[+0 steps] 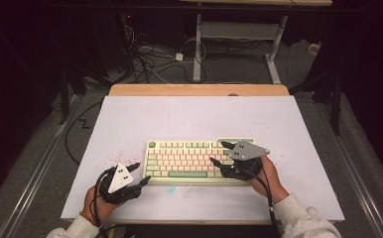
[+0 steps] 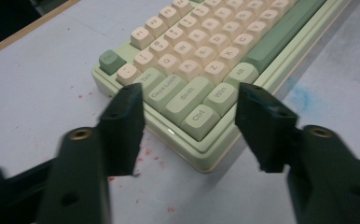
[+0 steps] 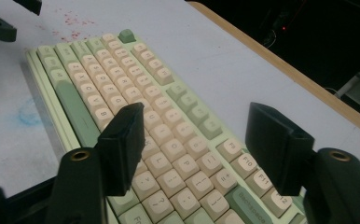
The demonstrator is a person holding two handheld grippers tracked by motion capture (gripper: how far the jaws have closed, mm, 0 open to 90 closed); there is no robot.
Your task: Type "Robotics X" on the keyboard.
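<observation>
Nearest the person, the left gripper (image 1: pixel 141 174) is hovering just off the near left corner of the keyboard (image 1: pixel 189 159), its jaws standing apart with nothing between them; in the left gripper view the corner by the Ctrl key (image 2: pixel 199 120) is sitting in the gap, but neither pad is touching it. The left hand (image 1: pixel 96 204) is lying low over the white table (image 1: pixel 130 119), forearm coming in from the bottom edge, the gripper pointing level toward the board's end.

A little farther in, the right gripper (image 1: pixel 218 153) is hanging over the right part of the keys, jaws also spread and empty, angled across the rows. The right hand (image 1: pixel 268 177) is resting at the keyboard's near right corner.

The keyboard is lying flat in the near middle of the table. It is looking like a rigid plastic slab, probably moderately heavy and smooth along its sides, so a pinch could slip. Its keycaps are likely to pop off or press down under force, so the firm case edges at the two short ends are seeming the better places to grip. Red specks (image 1: pixel 114 157) are dotting the table beside it
</observation>
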